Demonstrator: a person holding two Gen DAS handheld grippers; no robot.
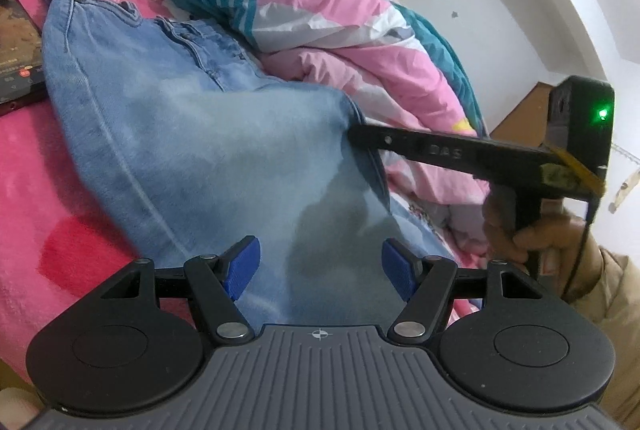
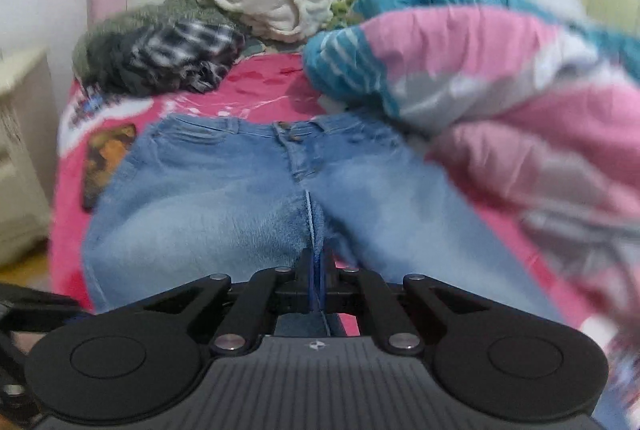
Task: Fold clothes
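Note:
Light blue jeans (image 1: 192,133) lie on the pink bed cover, waistband at the far side. My left gripper (image 1: 320,270) is open, its blue pads (image 1: 244,270) standing apart just above the denim, holding nothing. My right gripper (image 2: 316,278) is shut on a fold of the jeans (image 2: 240,189) near the crotch seam, lifting the cloth edge. In the left wrist view the right gripper (image 1: 360,133) reaches in from the right and pinches the jeans' edge.
A rumpled pink, teal and white quilt (image 1: 320,9) lies right beside the jeans. A phone (image 1: 16,45) rests on the pink cover (image 1: 36,209) at left. A pile of other clothes (image 2: 180,45) sits by the headboard.

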